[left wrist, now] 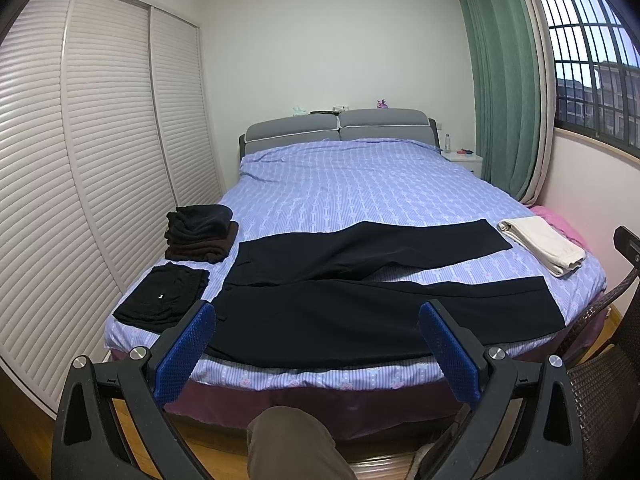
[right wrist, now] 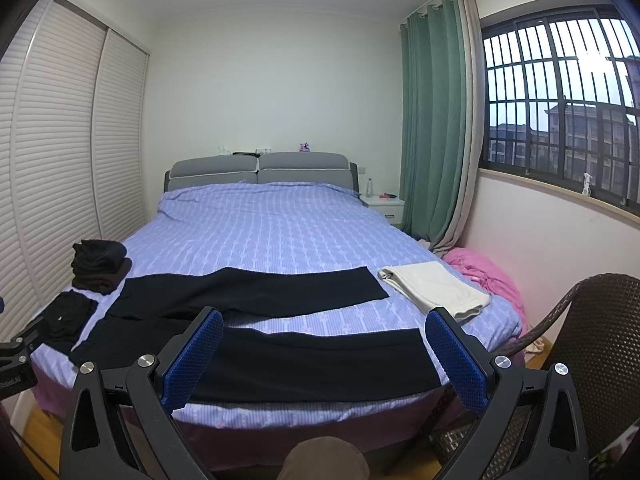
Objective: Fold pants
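Left wrist view, left tongs spread above pants, right tongs likewise.

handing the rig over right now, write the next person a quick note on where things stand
Left gripper: open, empty, short of the bed's near edge.
Right gripper: open, empty, likewise held back.
Black pants: spread flat across the foot of the bed, waist at the left, both legs running right and splayed apart.
Also on the bed: folded dark clothes and a flat black garment at the left, a folded cream cloth at the right.
Done: pants laid out.
Left: every fold; nothing grasped yet.
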### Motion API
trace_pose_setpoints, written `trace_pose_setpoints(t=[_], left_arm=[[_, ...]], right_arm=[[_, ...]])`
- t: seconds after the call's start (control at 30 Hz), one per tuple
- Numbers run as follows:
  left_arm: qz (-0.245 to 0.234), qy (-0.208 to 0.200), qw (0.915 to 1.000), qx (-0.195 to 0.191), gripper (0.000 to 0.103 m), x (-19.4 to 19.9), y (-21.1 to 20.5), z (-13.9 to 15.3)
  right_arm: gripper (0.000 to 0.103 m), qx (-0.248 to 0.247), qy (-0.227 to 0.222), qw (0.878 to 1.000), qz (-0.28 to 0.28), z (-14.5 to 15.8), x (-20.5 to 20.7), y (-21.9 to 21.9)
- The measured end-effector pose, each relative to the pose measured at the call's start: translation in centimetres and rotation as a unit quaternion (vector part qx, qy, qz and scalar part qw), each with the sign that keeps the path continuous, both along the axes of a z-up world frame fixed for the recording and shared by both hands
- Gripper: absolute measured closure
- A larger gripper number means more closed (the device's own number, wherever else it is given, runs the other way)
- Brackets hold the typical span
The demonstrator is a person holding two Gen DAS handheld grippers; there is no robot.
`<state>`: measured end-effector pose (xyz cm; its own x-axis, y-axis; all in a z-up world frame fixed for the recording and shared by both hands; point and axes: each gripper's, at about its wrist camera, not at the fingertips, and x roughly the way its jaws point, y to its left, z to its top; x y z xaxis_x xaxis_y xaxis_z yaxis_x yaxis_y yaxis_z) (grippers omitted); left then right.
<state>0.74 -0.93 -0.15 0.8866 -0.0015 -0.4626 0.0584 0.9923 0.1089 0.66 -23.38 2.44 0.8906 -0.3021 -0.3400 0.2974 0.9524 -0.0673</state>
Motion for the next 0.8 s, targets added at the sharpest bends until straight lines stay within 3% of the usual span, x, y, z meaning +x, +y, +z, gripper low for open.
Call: trace_pose_setpoints(t=[0.4, 0.8], left_arm=[[-0.011, 0.000, 0.9999, 0.011, 0.000, 3.1, -1.5, 0.4], [-0.027, 0.019, 0.9992, 0.022, 0.000, 12.0, -5.4, -0.8]], right_arm=[[0.000, 0.001, 0.015, 1.000, -0.009, -0.4, 2.5, -1.5], [0.000, 0.006, 0.048, 0.999, -0.012, -1.6, 9.0, -4.9]])
